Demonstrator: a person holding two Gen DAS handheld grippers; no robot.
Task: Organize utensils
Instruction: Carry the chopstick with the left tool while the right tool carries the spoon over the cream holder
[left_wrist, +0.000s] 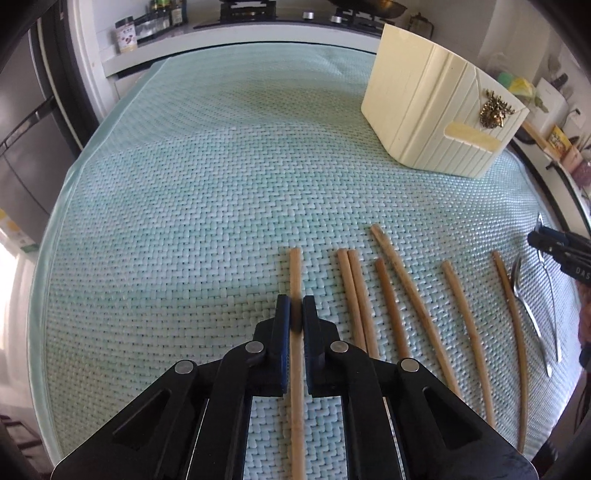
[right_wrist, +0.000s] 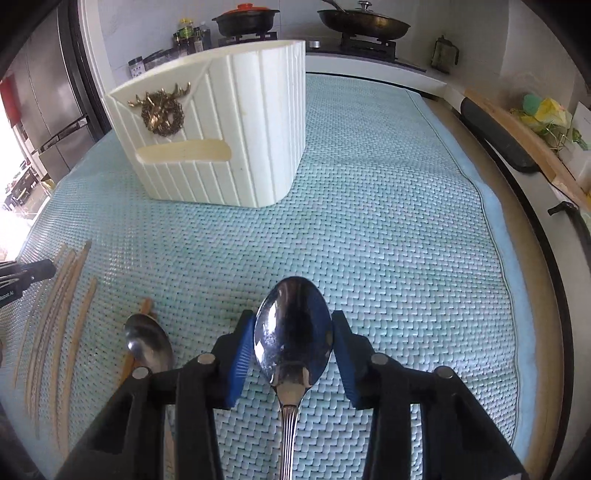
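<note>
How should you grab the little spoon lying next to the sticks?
Probably by its thin handle, coming down from above. The small spoon lies flat on the woven mat, so fingers can straddle the narrow handle; the rounded bowl looks slippery. The nearest chopstick crowds one side.

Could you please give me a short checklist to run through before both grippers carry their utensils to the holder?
1. Left gripper shut on a chopstick: ok.
2. Right gripper clamped on the spoon: pads sit at the bowl's edges, firm contact cannot tell.
3. Holder upright on the mat: ok.
4. Mat between grippers and holder free of obstacles: ok.
5. Holder's top opening visible for aiming: not ok, only its walls show.
6. Remaining chopsticks and second spoon lying apart from the held items: ok.
</note>
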